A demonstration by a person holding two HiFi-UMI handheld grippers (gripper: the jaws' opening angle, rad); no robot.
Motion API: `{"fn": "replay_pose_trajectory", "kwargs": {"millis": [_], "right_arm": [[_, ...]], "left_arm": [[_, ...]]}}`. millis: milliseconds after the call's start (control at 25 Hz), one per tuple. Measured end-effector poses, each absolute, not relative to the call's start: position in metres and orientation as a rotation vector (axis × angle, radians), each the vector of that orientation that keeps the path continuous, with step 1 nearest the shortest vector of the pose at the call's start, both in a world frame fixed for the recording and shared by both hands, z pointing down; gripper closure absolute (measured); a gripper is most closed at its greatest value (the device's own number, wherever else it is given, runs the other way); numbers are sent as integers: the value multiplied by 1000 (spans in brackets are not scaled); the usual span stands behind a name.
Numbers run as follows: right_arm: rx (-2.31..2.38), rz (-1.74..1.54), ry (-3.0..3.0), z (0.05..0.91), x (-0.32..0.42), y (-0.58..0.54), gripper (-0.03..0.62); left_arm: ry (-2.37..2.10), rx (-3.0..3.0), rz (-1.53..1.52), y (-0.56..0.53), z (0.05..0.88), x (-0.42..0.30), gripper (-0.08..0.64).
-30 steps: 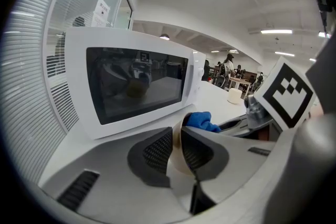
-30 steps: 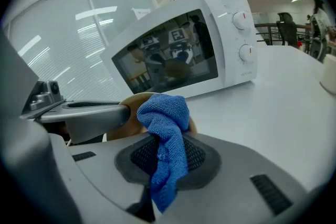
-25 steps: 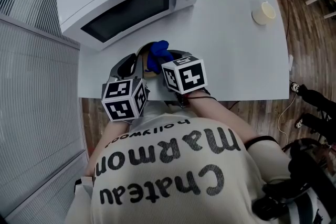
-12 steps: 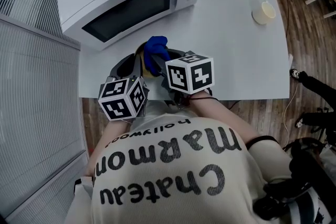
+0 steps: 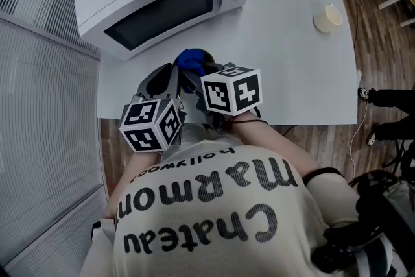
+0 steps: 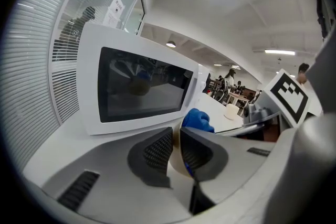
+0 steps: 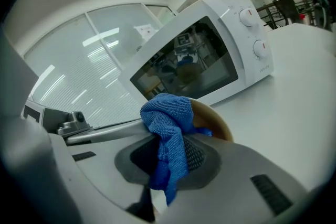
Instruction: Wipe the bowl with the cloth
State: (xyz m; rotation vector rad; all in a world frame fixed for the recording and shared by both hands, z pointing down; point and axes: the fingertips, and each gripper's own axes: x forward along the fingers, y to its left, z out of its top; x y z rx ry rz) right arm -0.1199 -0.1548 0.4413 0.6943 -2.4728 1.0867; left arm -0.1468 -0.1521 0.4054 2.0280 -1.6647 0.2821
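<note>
blue microfibre cloth (image 7: 169, 123) is pinched tight in the right gripper (image 7: 170, 157), bunched over the rim of the tan bowl (image 7: 215, 122) just ahead. left gripper (image 6: 177, 144) clamps that rim, its jaws just now opening a touch. microwave (image 6: 137, 86) stands close ahead of both; bare white table (image 7: 299, 102) lies open to the right gripper's right.

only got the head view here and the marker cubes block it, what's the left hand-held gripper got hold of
observer: the left hand-held gripper is clamped on the rim of the bowl, one pad inside, one outside; its jaws have just eased open slightly
operator: and the right one
observer: the right hand-held gripper pinches the blue cloth, bunched up at the bowl's rim
operator: is the bowl sitting level
observer: no, it looks tipped on edge, its tan inside facing the right hand-held gripper
</note>
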Motion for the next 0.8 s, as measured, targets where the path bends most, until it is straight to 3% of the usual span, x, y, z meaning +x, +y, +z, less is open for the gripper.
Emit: {"fn": "replay_pose_trajectory", "kwargs": {"millis": [800], "right_arm": [[588,780,-2346,475,-107,-143,529]], "left_arm": [[-1632,1999,297,-151,417,-145,508]]}}
